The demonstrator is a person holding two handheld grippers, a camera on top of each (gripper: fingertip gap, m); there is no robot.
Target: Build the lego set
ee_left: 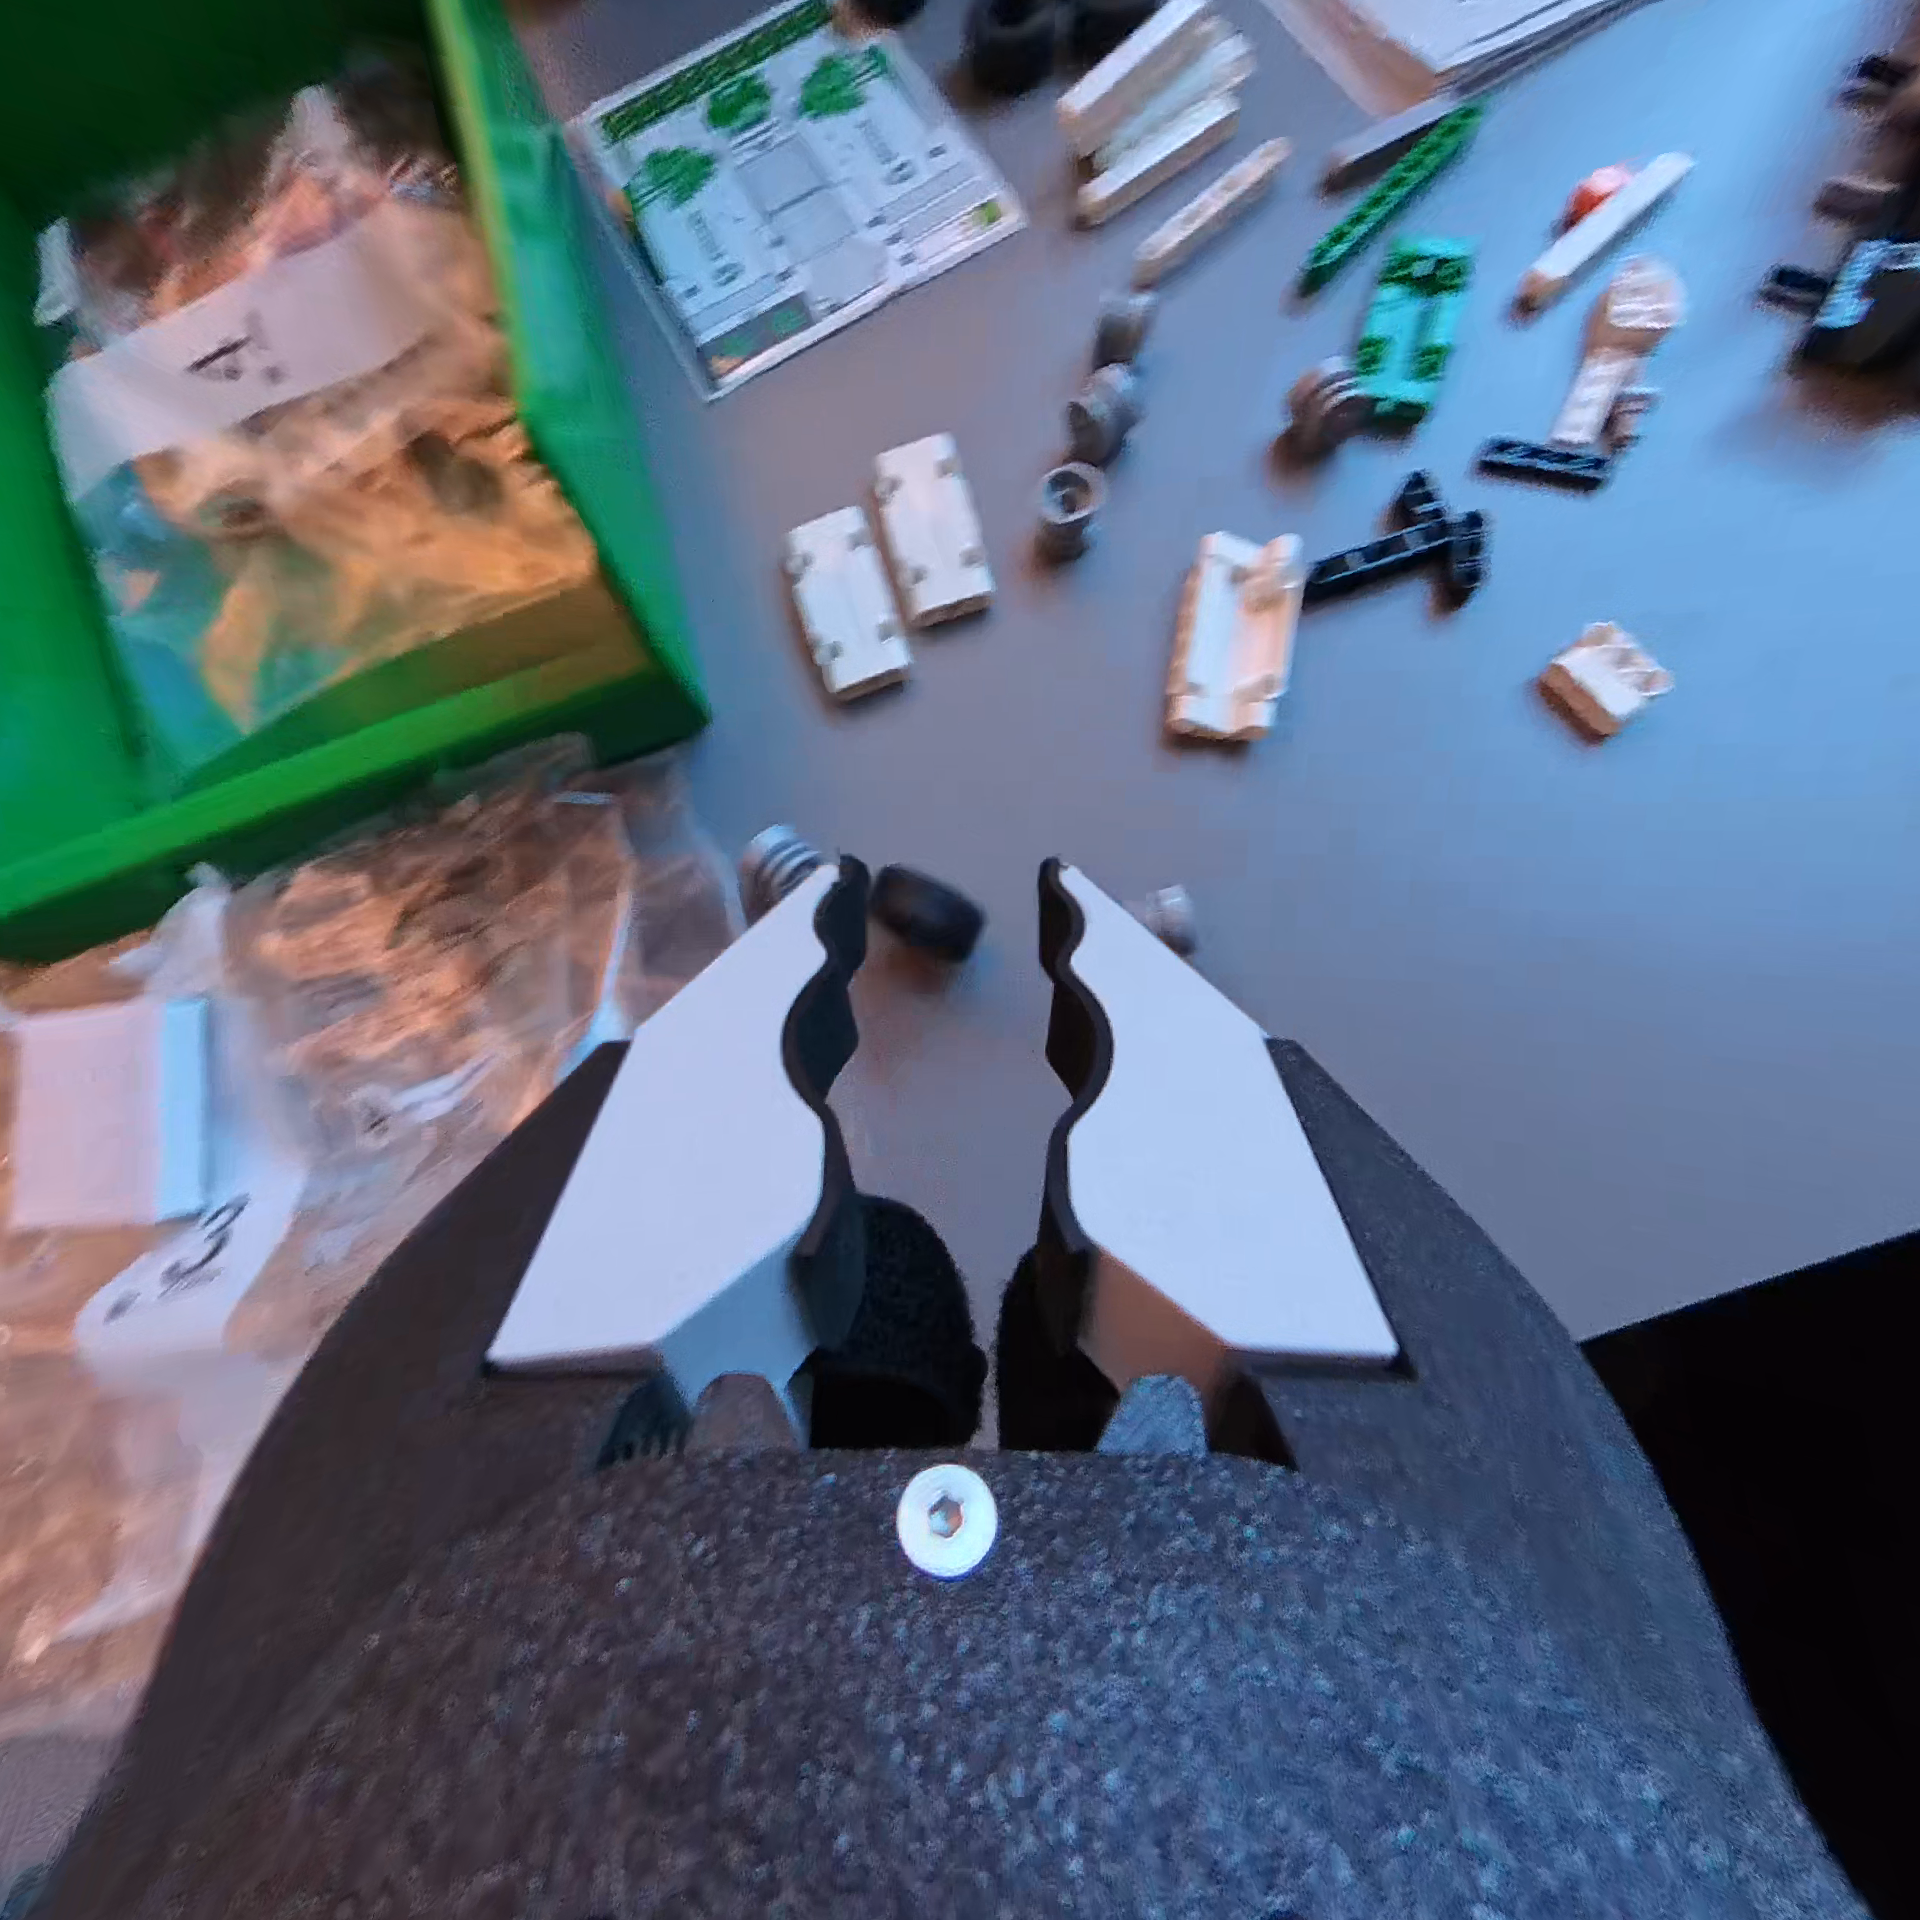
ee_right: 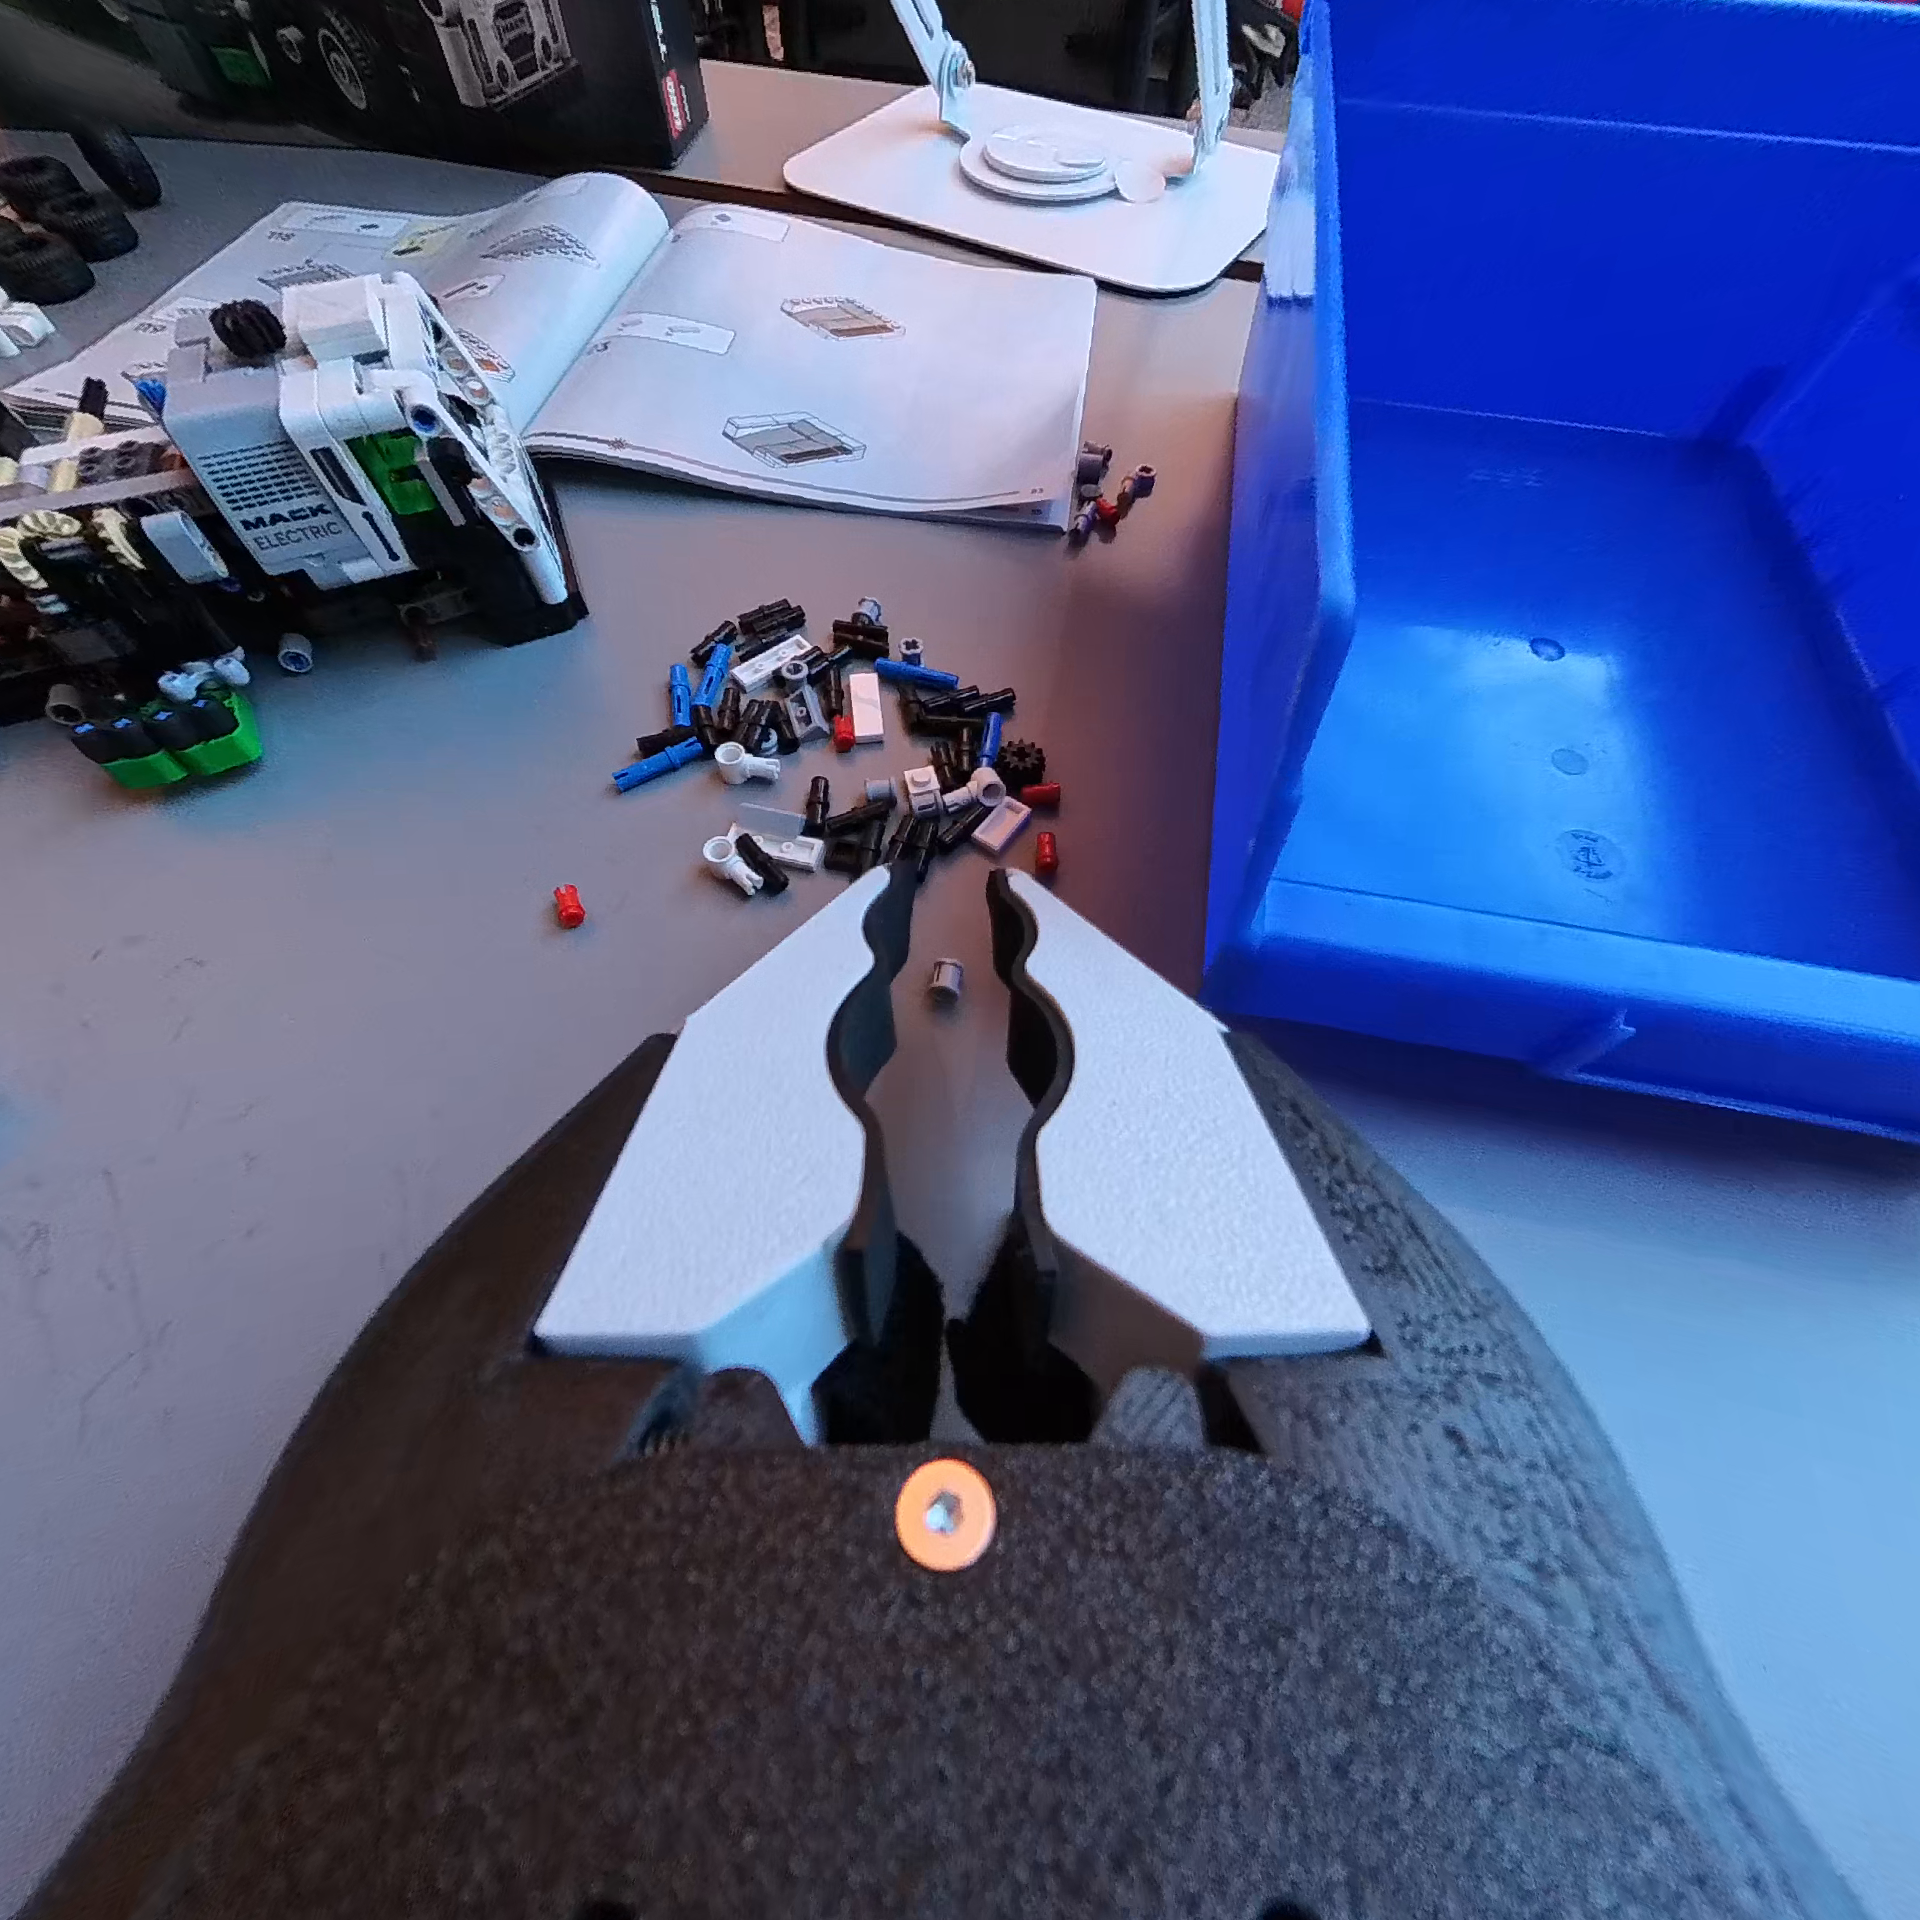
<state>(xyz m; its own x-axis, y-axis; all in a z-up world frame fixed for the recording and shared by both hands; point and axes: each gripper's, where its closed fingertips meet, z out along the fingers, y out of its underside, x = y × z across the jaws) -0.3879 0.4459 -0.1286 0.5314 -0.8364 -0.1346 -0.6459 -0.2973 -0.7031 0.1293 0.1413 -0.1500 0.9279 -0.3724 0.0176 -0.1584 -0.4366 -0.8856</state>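
Left gripper: jaws apart, empty, a small black rubber tyre on the grey table just past its tips, nearer the left finger. Right gripper: jaws apart, empty, a tiny grey cylindrical bush lying between its fingers. Half-built white truck cab model sits far ahead-left of the right gripper. Risks: the round tyre may roll off an off-centre pinch; the bush may squirt out toward the loose pile of black, blue and red pins directly ahead.
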